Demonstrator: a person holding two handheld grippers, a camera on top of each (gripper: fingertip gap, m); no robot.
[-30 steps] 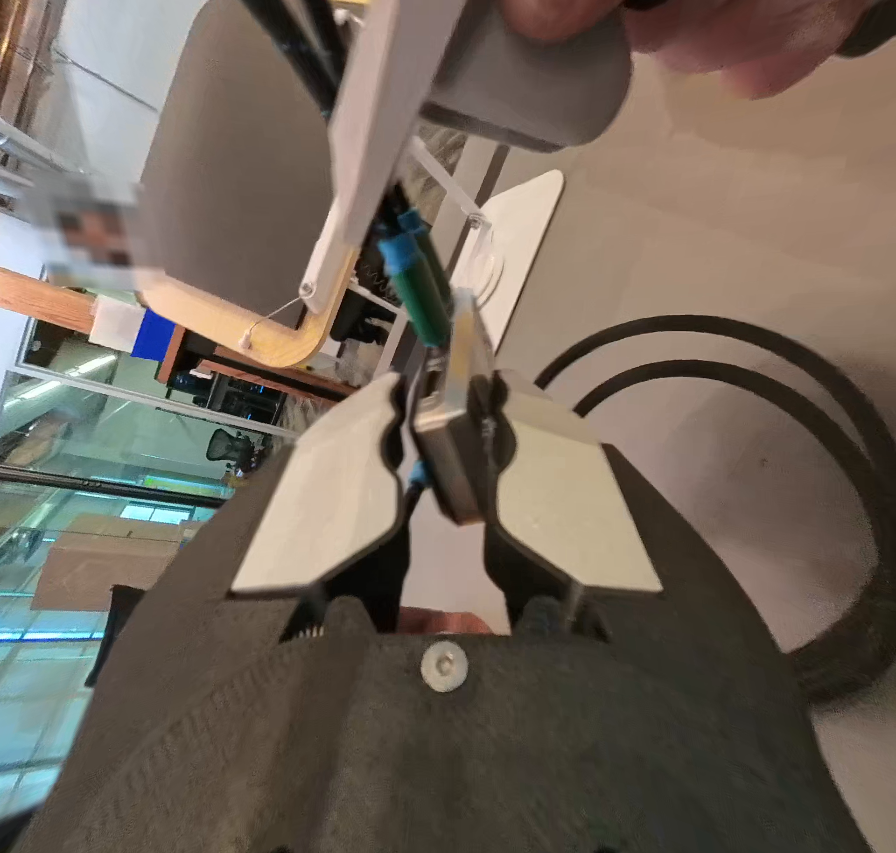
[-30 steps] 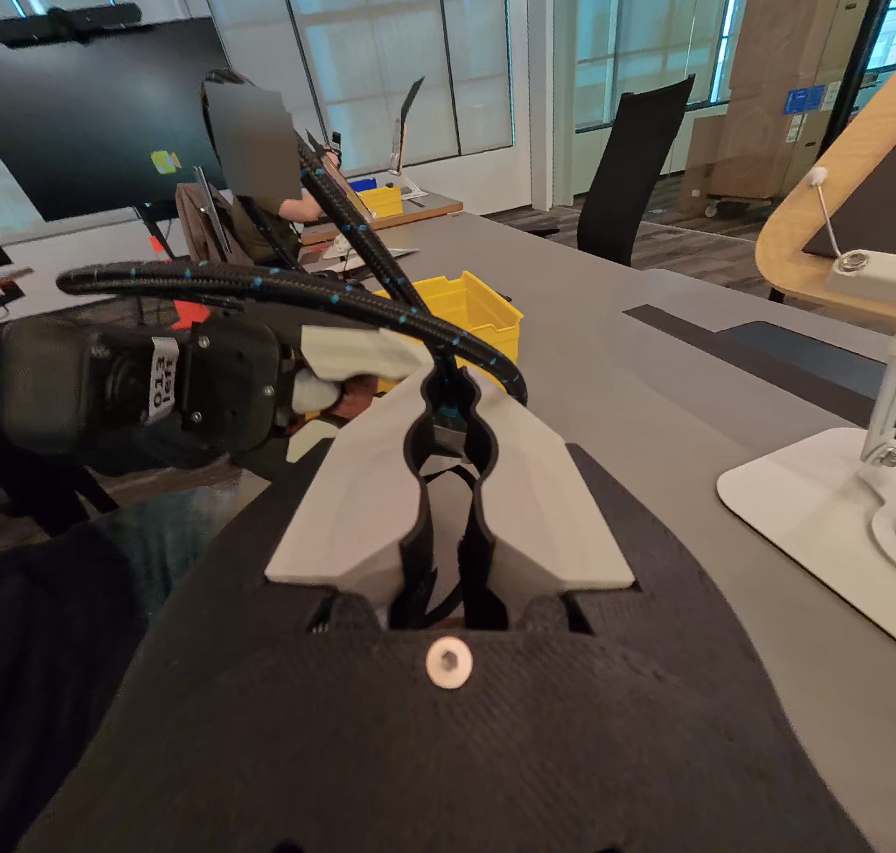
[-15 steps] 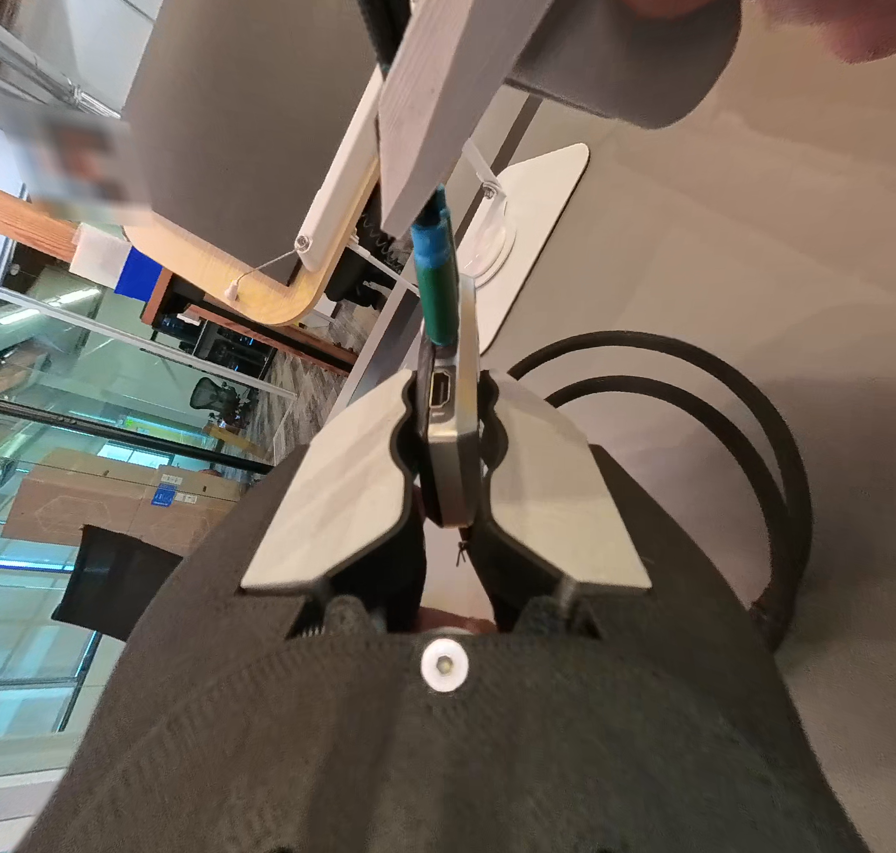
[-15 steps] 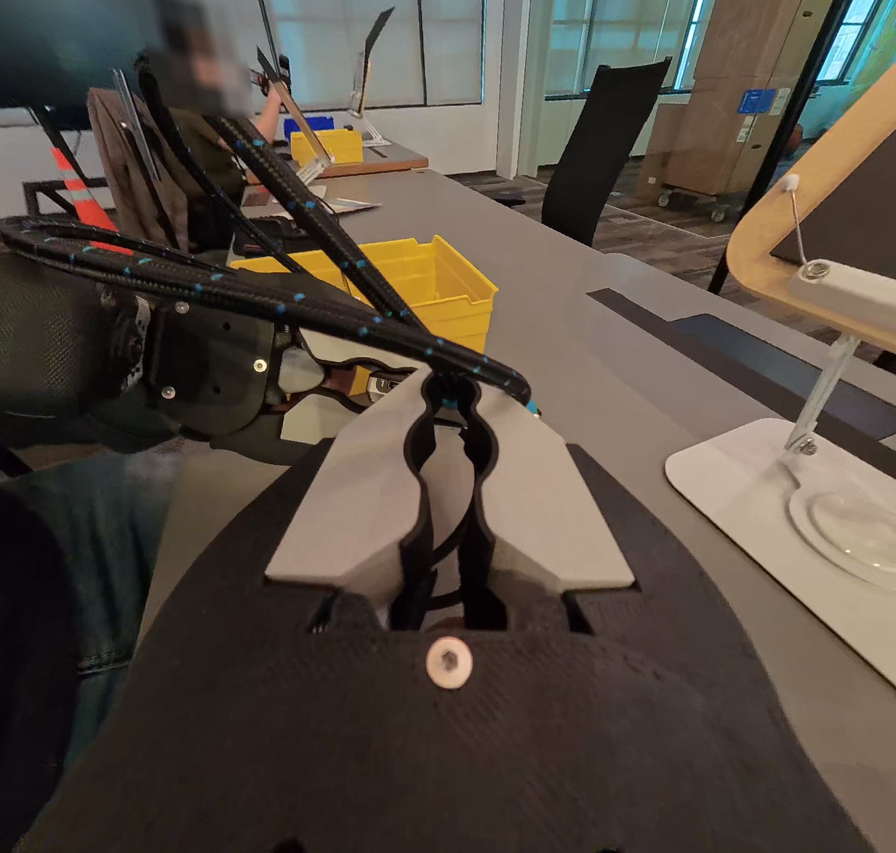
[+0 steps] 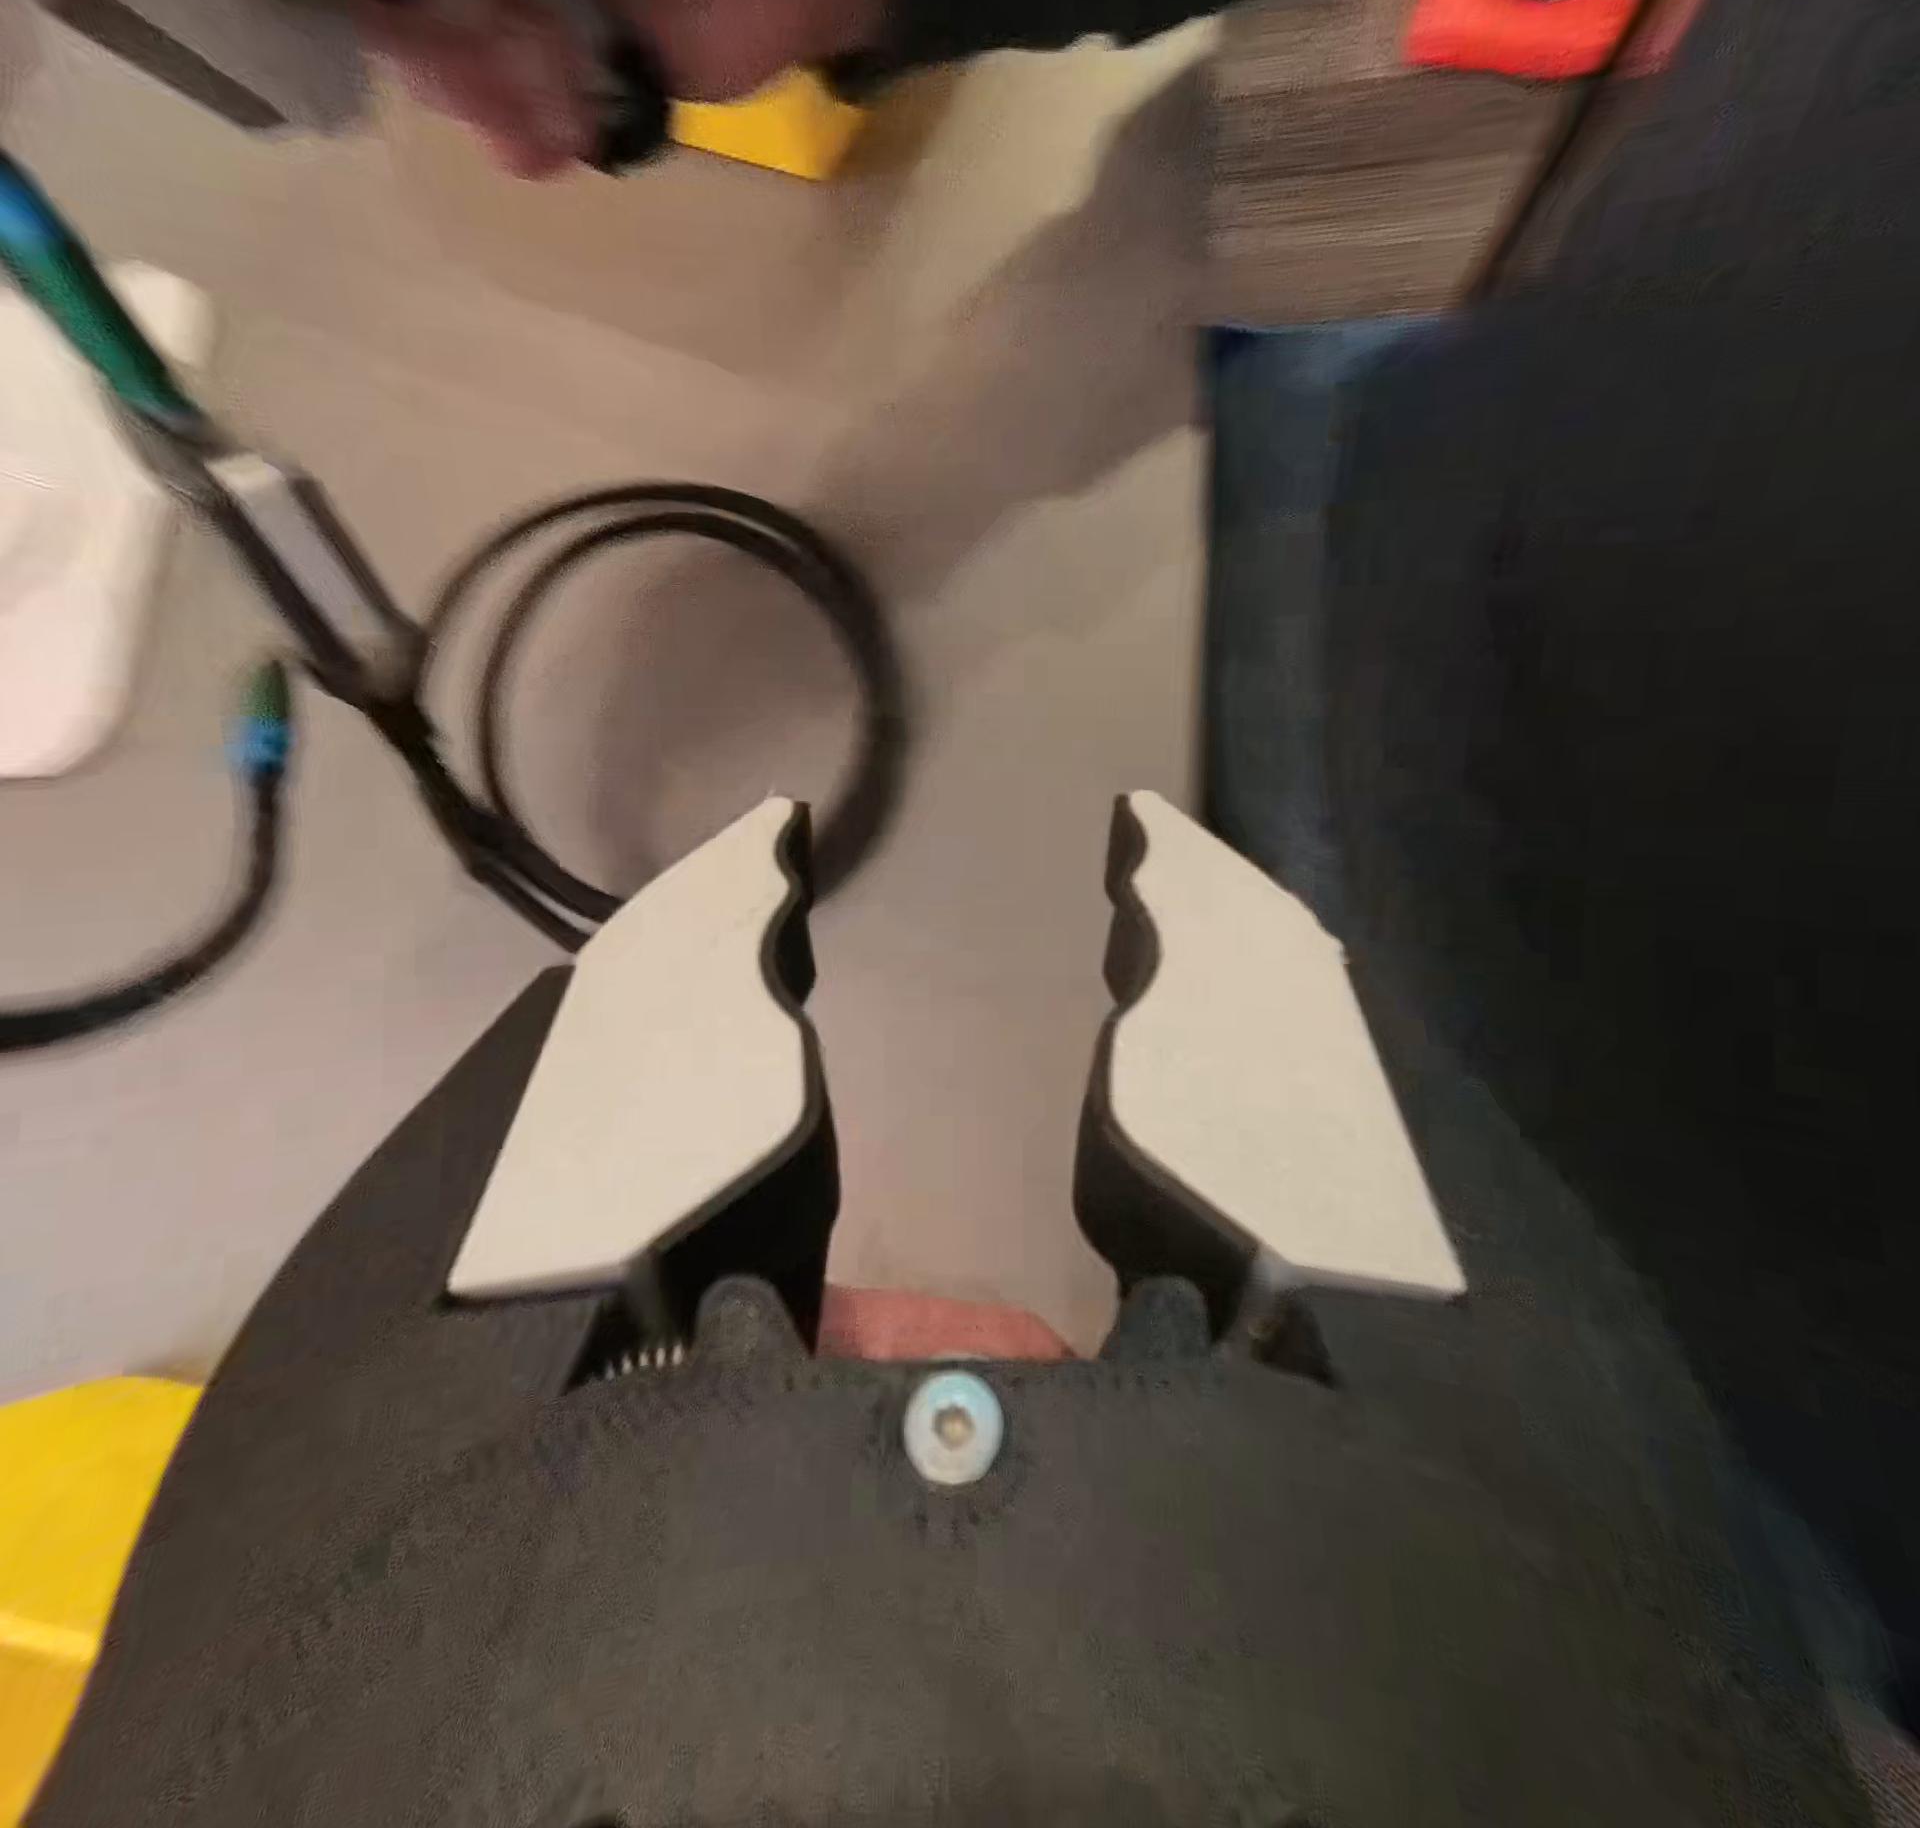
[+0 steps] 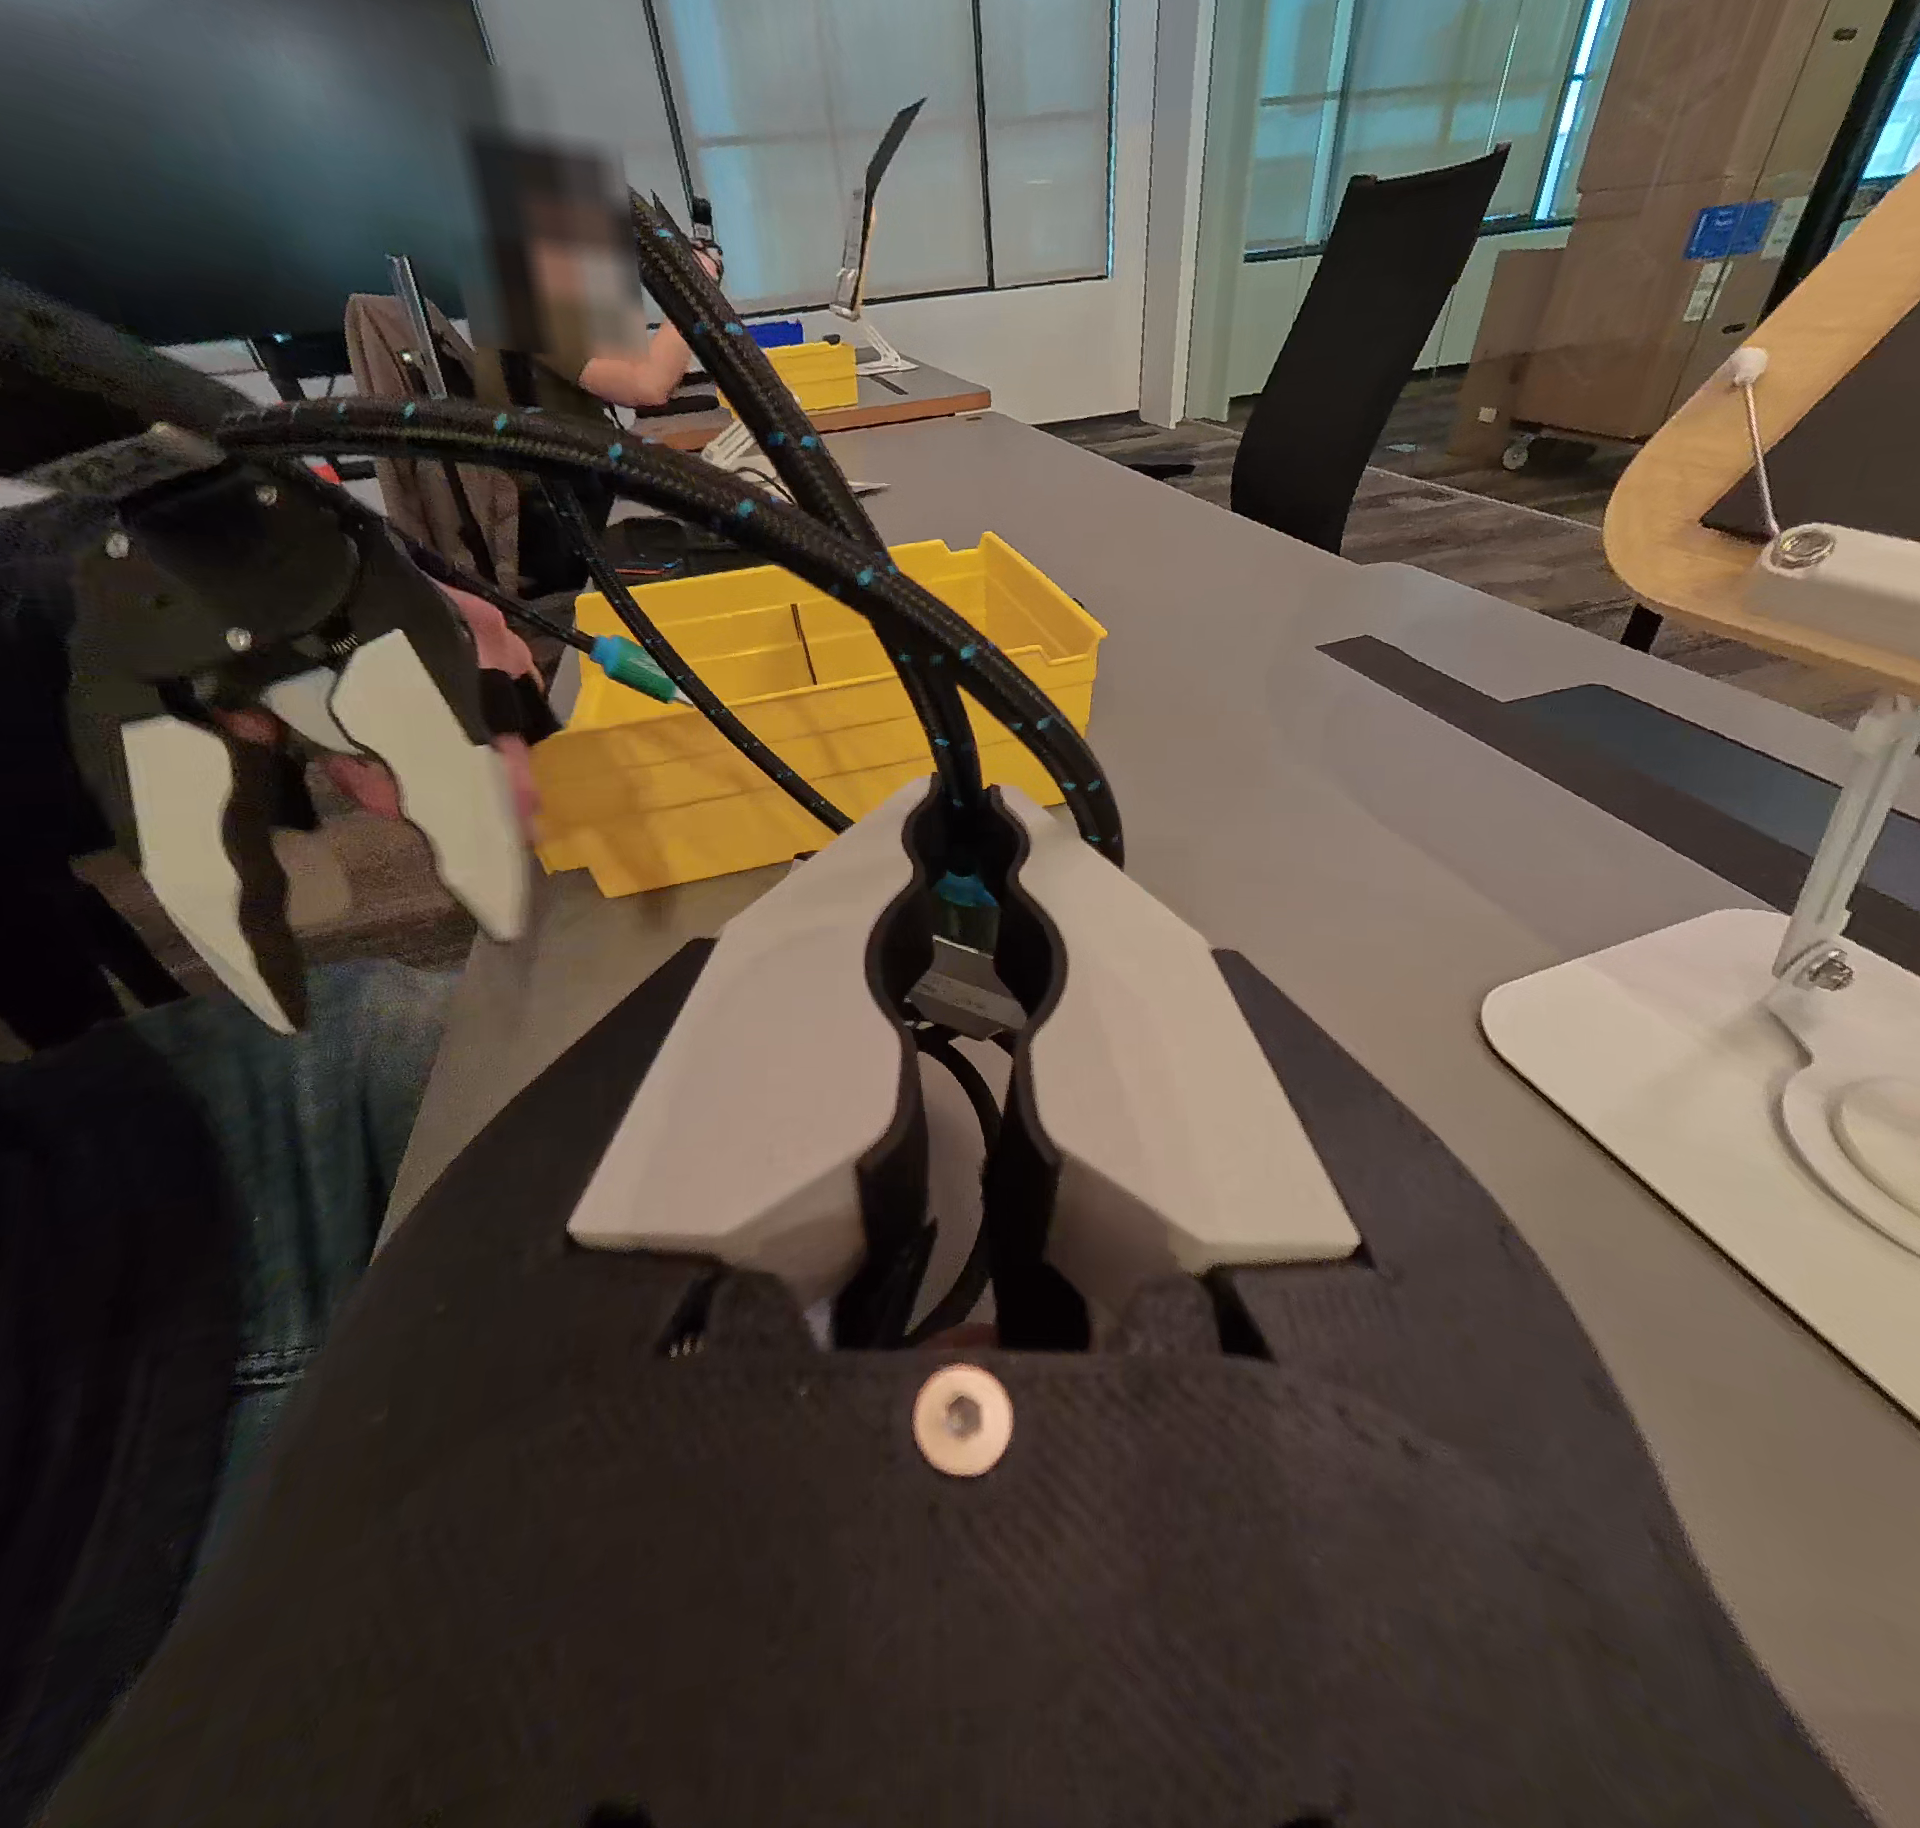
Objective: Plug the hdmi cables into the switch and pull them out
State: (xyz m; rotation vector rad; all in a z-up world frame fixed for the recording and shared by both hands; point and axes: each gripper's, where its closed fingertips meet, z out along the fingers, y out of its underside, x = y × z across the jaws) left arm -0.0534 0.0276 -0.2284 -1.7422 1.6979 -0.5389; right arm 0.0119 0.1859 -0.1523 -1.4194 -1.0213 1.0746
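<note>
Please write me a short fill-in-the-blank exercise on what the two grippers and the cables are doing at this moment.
1. The left gripper is ____, with nothing between its fingers.
2. The right gripper is shut on an HDMI ____.
3. Seen from the left wrist view, the switch hangs from a cable above the ____ table.
4. Behind the braided cables stands a ____ bin.

Missing words: open; plug; grey; yellow

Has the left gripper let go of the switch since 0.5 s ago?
Yes. The left gripper is open and empty; the switch now hangs left of the coiled cable.
</note>
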